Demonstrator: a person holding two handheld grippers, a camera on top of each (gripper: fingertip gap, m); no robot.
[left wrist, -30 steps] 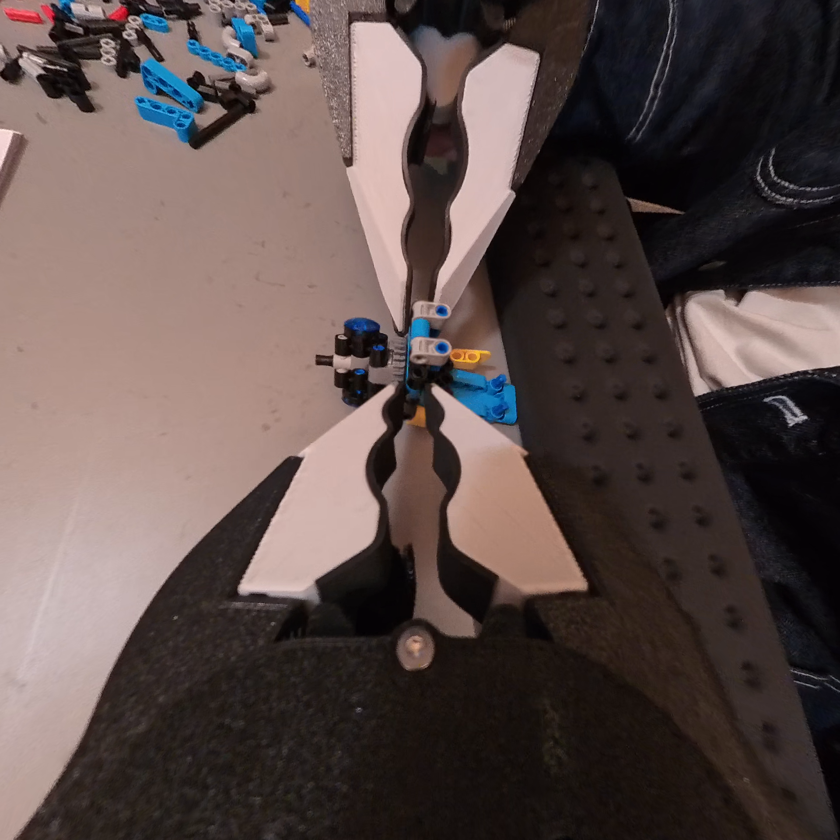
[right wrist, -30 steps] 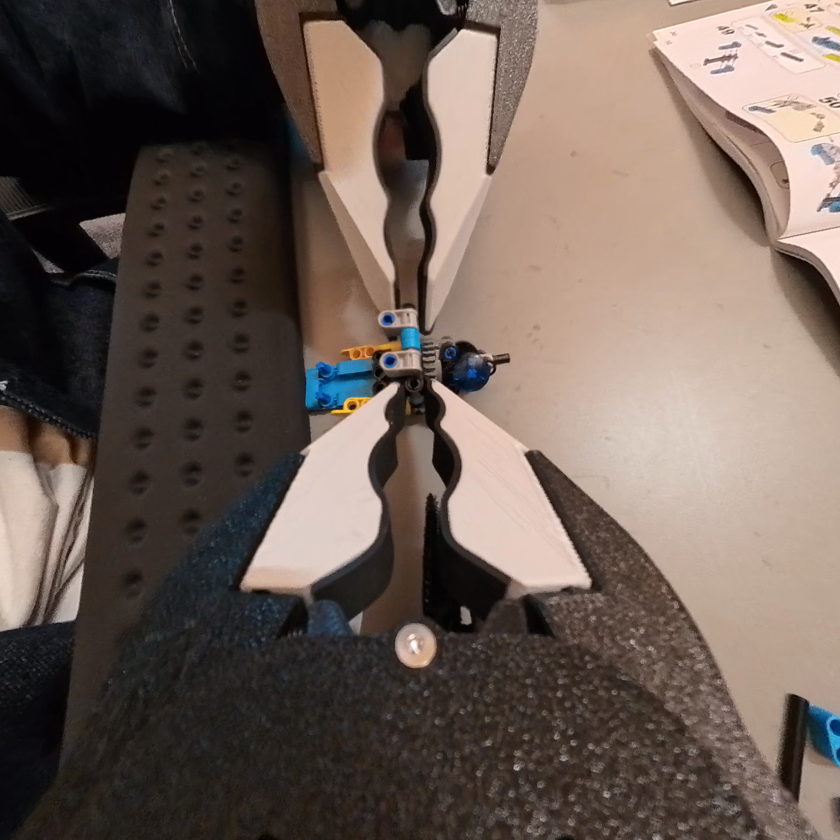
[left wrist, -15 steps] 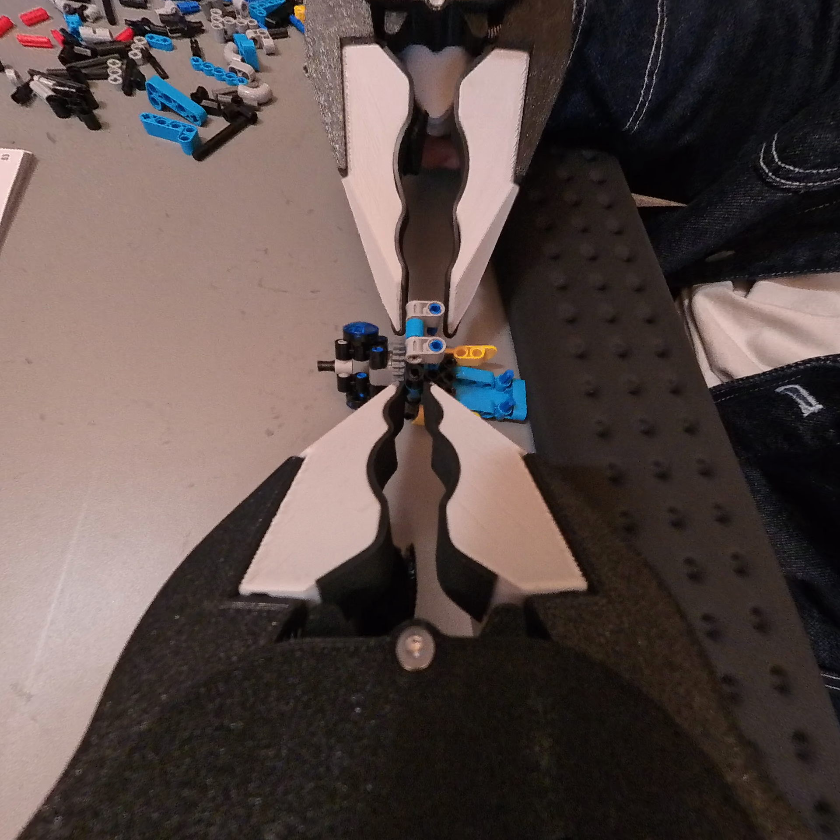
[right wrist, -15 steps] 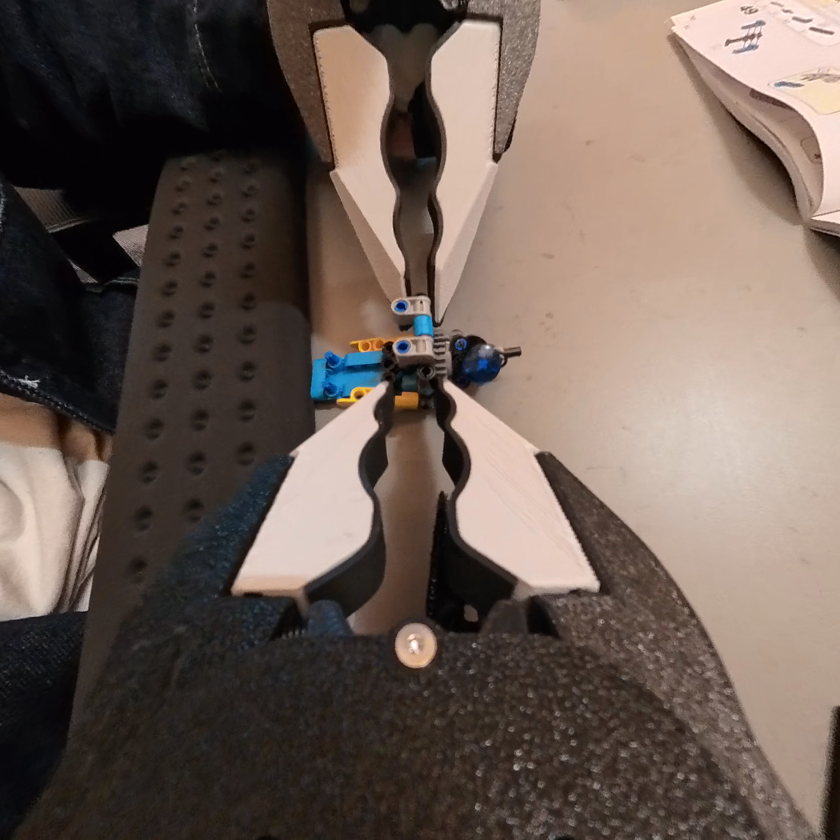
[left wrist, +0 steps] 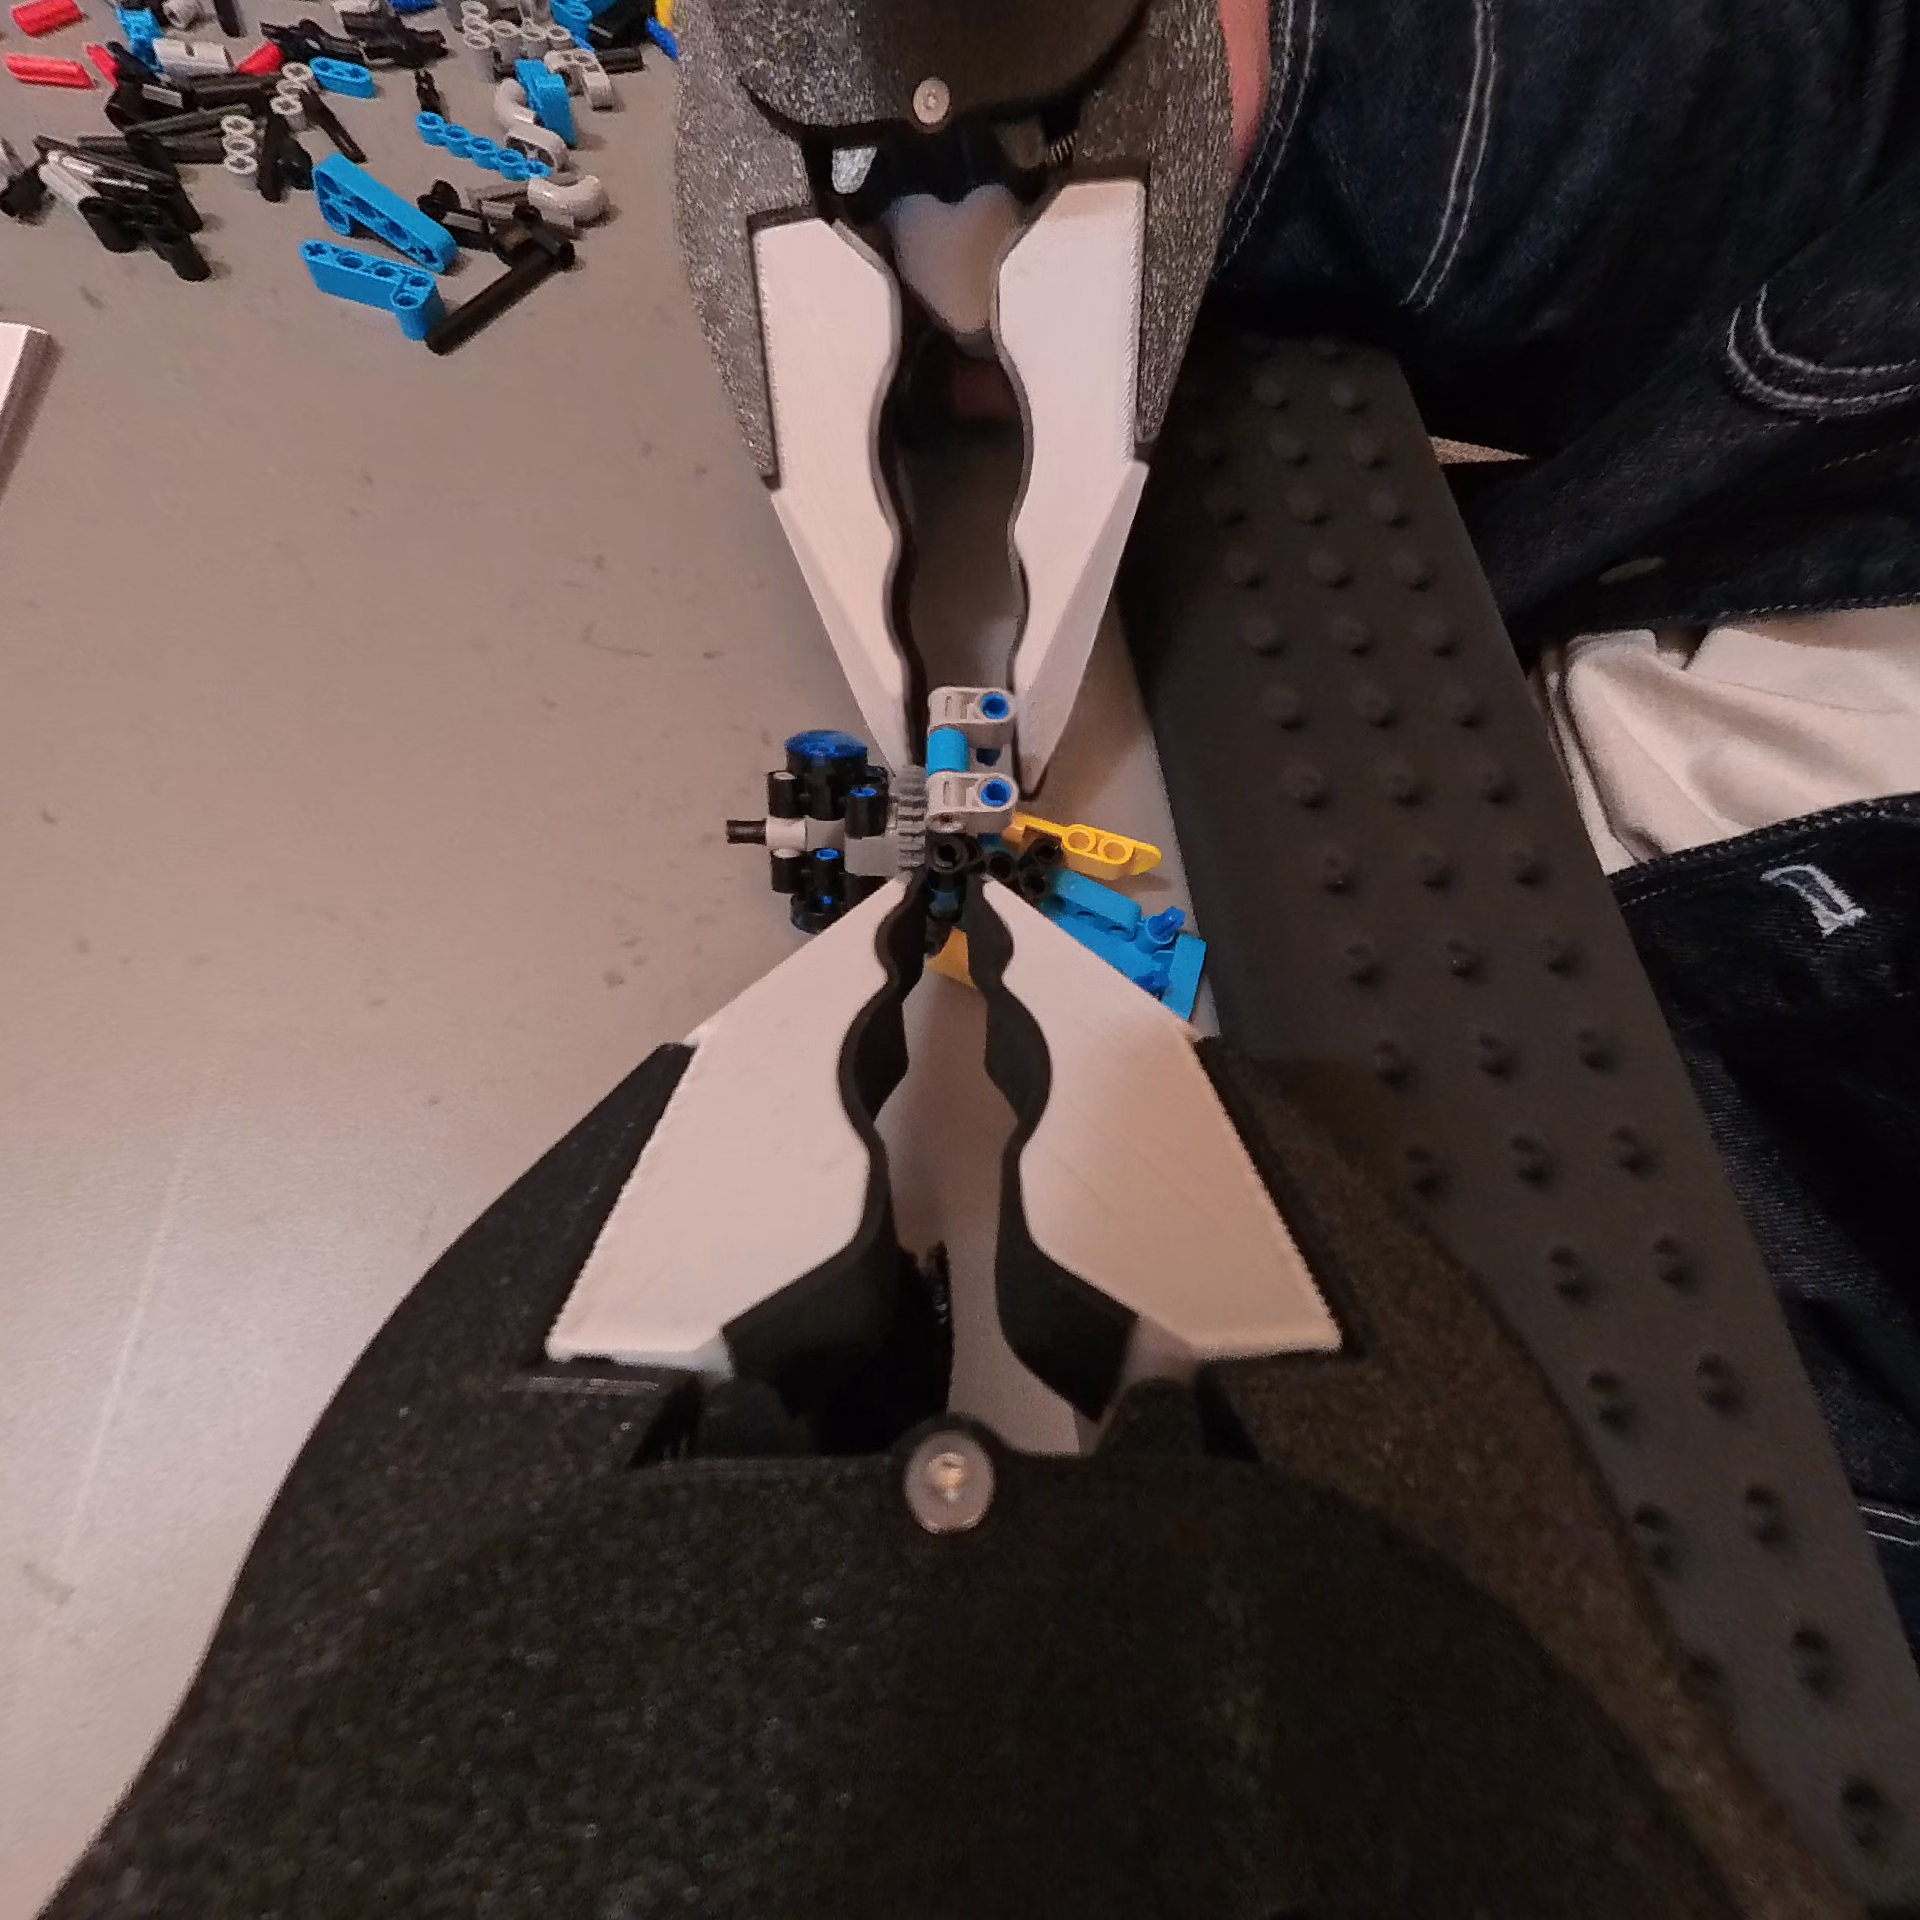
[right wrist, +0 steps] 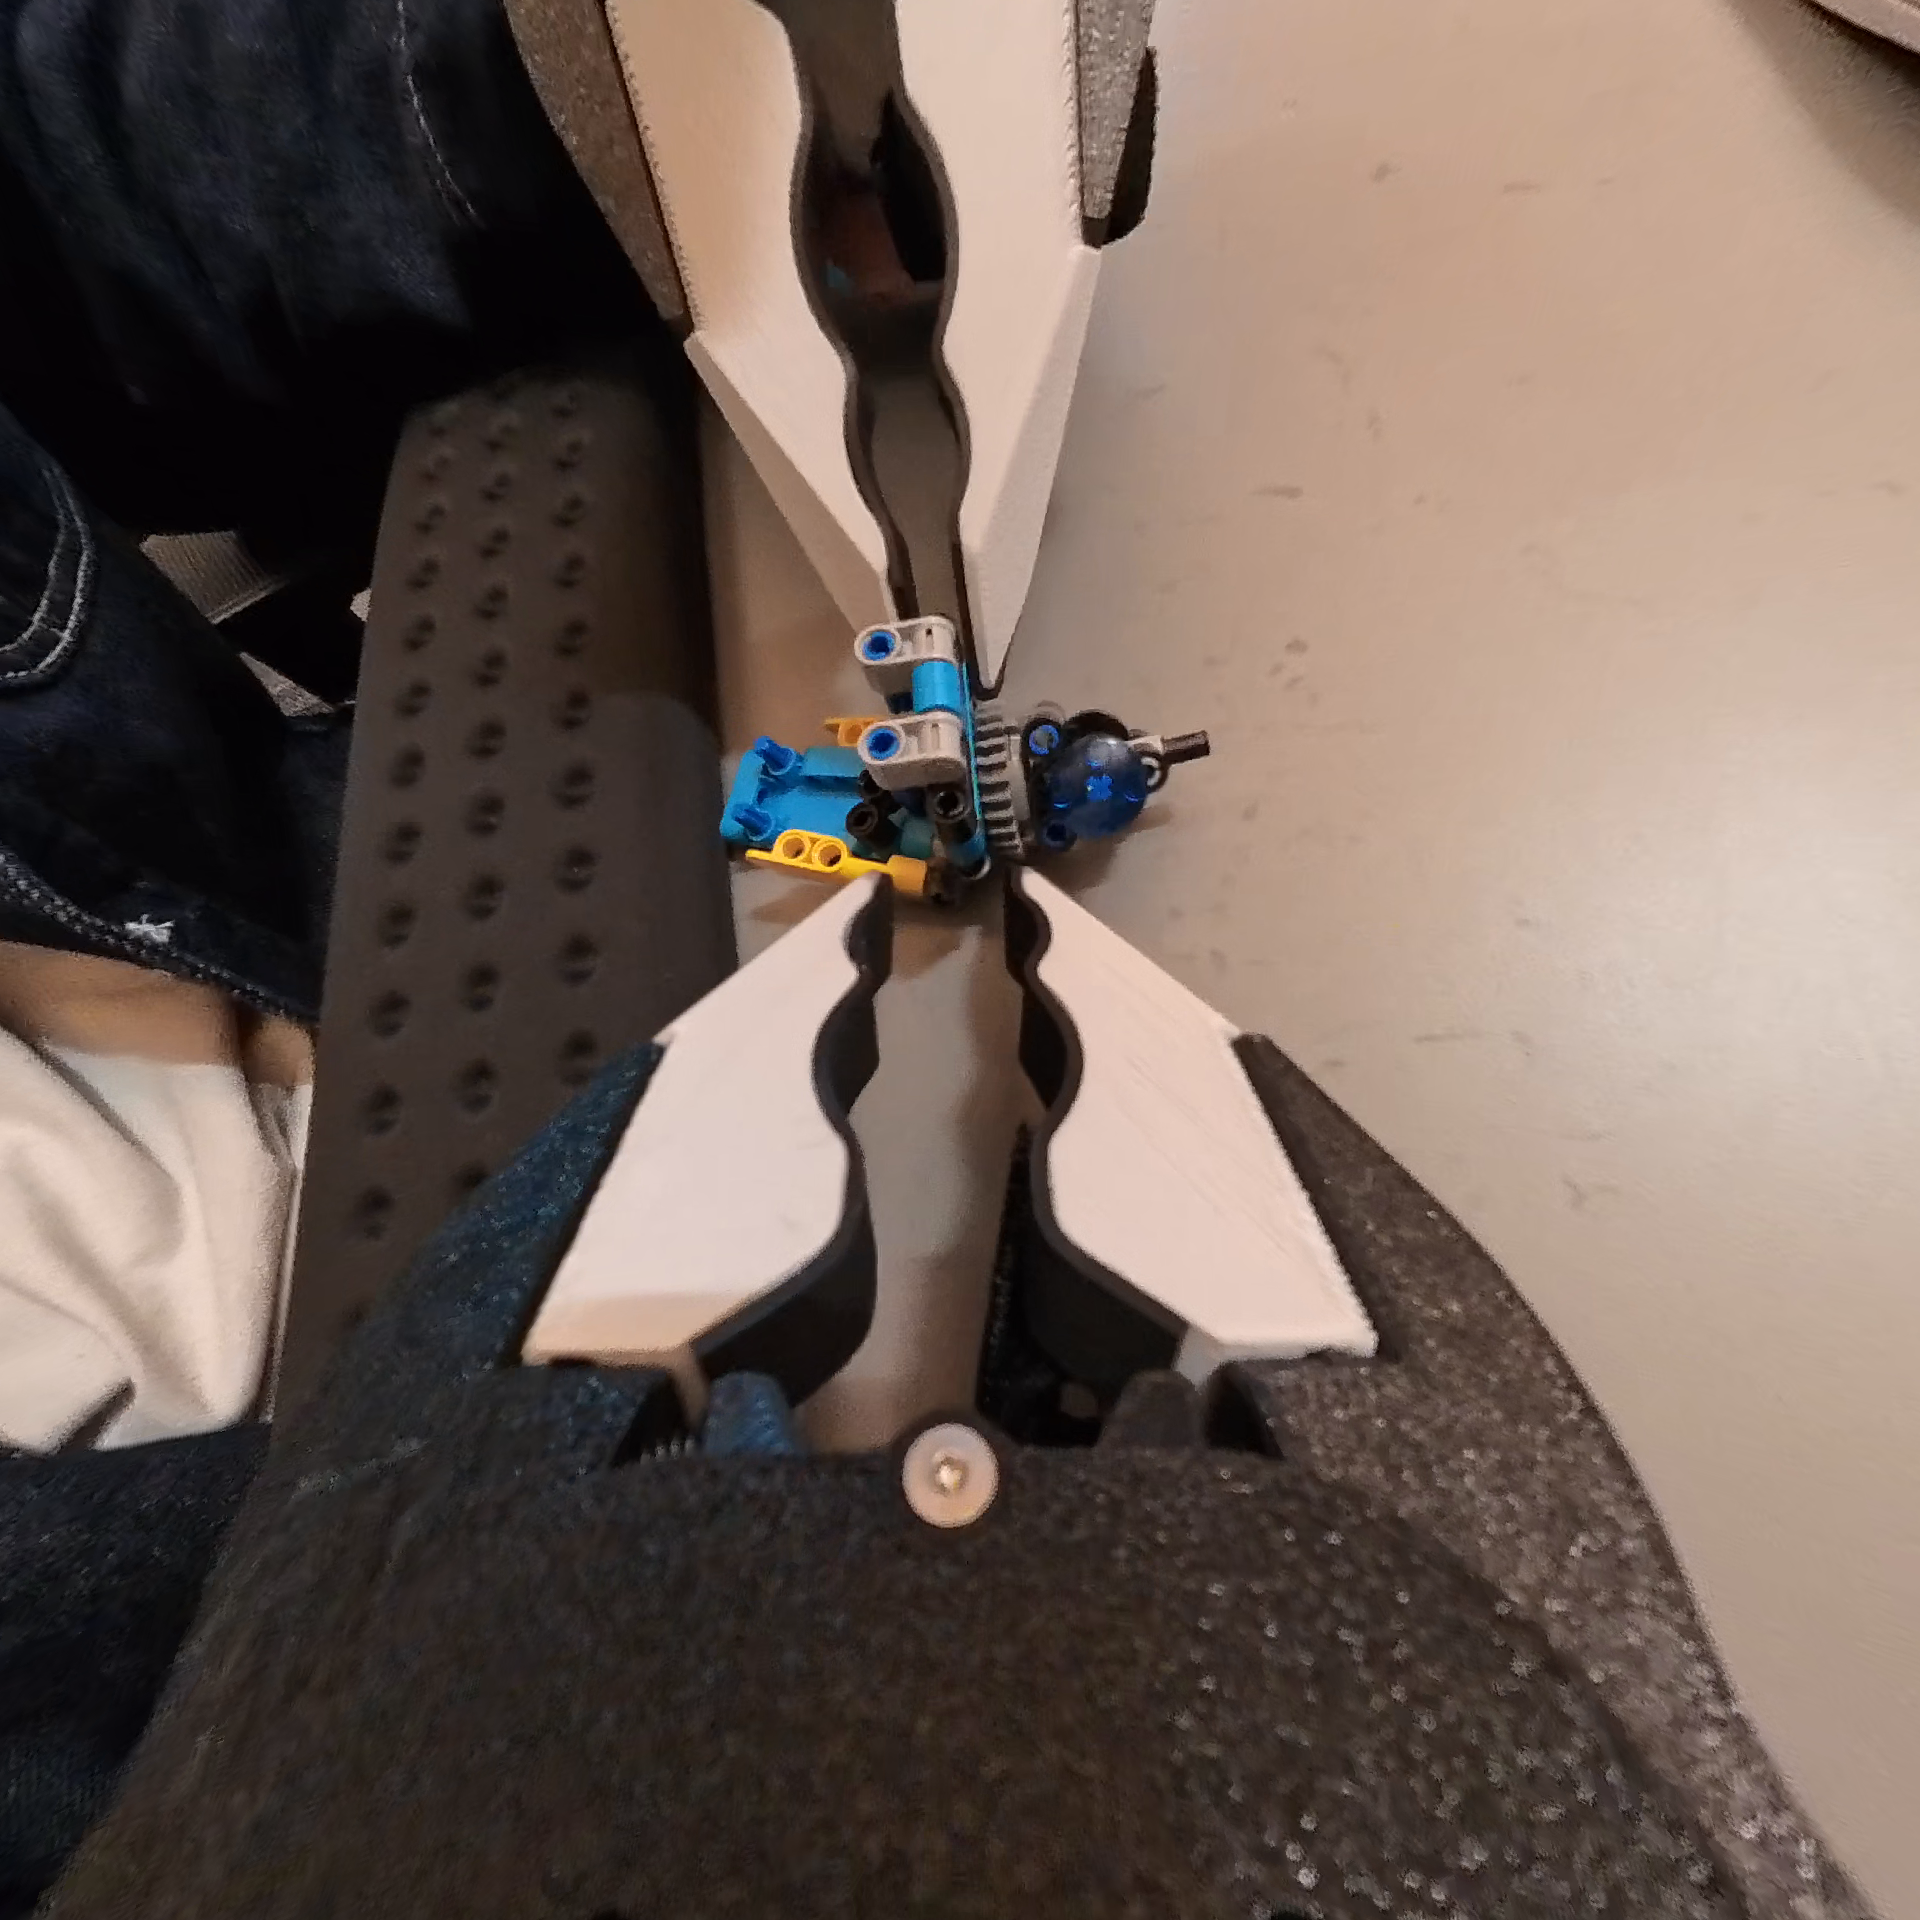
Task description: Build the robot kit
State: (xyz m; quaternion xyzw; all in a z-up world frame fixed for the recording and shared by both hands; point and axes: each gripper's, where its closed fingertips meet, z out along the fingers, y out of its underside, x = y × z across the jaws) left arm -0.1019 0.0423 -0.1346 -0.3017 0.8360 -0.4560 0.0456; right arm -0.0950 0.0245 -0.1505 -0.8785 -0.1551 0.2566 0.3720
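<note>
Left wrist view shows the left gripper (left wrist: 948, 906) with its white fingers (left wrist: 727, 1153) pinched together on the near end of a small brick assembly (left wrist: 940, 821), the tips closed over its black connector pieces. Straight ahead of those tips, the right gripper (left wrist: 961, 727) points back toward the camera, its fingers spread a little way apart, with a grey-and-blue connector of the assembly sitting between their tips. To the left of the fingertips the assembly carries a black-and-grey block with a dark blue dome; to their right, yellow and light blue beams stick out toward a black dimpled pad (left wrist: 1455, 935) that runs along the edge of the grey table (left wrist: 364, 727). Beyond the pad lie dark denim and a pale cloth. Far ahead and to the left, loose parts (left wrist: 312, 135) in black, blue, grey and red are scattered on the table.

Right wrist view shows the right gripper (right wrist: 945, 899) with its own fingers parted, their tips just short of the assembly (right wrist: 935, 769) and on either side of its near end, gripping nothing. On the far side, the left gripper (right wrist: 961, 665) meets the assembly, its tips close together on the light blue part. The blue dome lies to the right of the fingers, the yellow and blue beams to their left beside the pad (right wrist: 499, 831).
</note>
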